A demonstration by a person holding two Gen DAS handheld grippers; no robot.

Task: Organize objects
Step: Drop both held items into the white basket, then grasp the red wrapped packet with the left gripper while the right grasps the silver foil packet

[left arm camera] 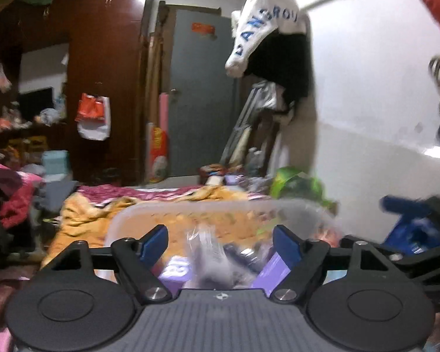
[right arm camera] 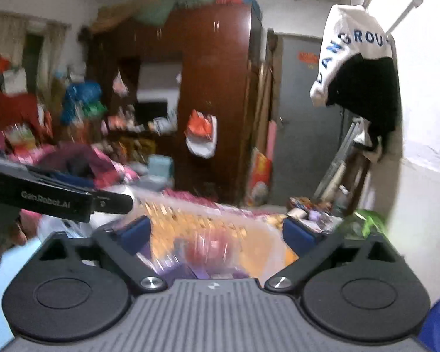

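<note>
A clear plastic bin (left arm camera: 208, 208) lies on the bed ahead of me. It holds purple boxes (left arm camera: 271, 275) and crinkled clear wrapping (left arm camera: 202, 249), blurred. My left gripper (left arm camera: 220, 242) is open, its blue pads apart over the bin's near side, gripping nothing. My right gripper (right arm camera: 217, 233) is open and empty above blurred orange bedding and purple items (right arm camera: 176, 270). The left gripper's black body (right arm camera: 52, 196) shows at the left of the right wrist view. The right gripper (left arm camera: 407, 220) shows at the right edge of the left wrist view.
An orange and pink blanket (left arm camera: 85, 211) covers the bed. A dark wooden wardrobe (left arm camera: 105, 67) with a hanging bag and a grey door (left arm camera: 202, 102) stand behind. Clothes (left arm camera: 275, 38) hang by the white wall on the right. A green bag (left arm camera: 299, 182) lies past the bin.
</note>
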